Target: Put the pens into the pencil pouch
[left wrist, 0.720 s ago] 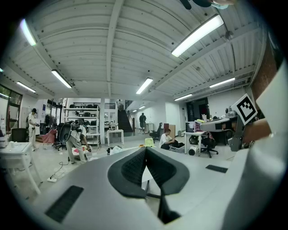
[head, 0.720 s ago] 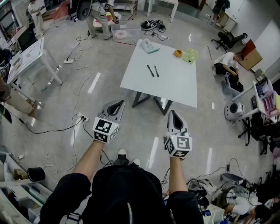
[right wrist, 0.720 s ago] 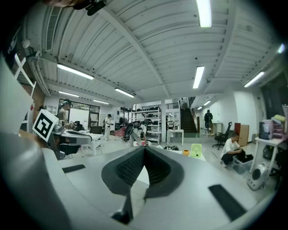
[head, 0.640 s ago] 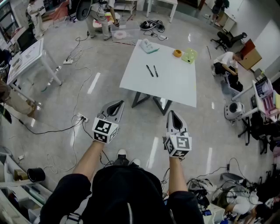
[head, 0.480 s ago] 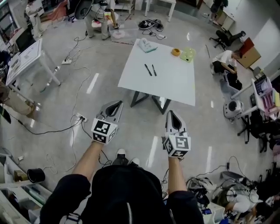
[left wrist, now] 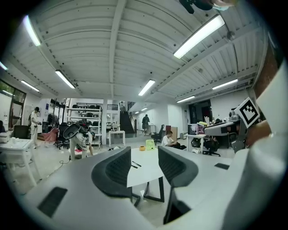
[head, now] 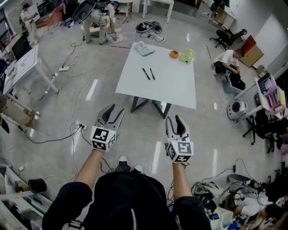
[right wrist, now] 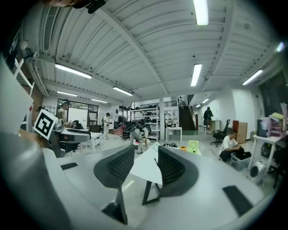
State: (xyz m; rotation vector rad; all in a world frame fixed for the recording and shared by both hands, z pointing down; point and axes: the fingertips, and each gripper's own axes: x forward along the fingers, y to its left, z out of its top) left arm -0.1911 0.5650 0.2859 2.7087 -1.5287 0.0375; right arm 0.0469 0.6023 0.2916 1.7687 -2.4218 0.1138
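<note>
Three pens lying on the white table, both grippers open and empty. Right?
No. The head view shows two pens on the white table, not three. The left gripper and right gripper are open and empty.

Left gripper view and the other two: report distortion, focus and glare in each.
Left gripper view: strong fisheye with a dark round border, ceiling lights blown out, near fingers slightly soft. Right gripper view: the same curved fisheye, one bright ceiling strip overhead. Head view: straight edges bow outward, light streaks glare on the glossy floor, the white table evenly lit.
</note>
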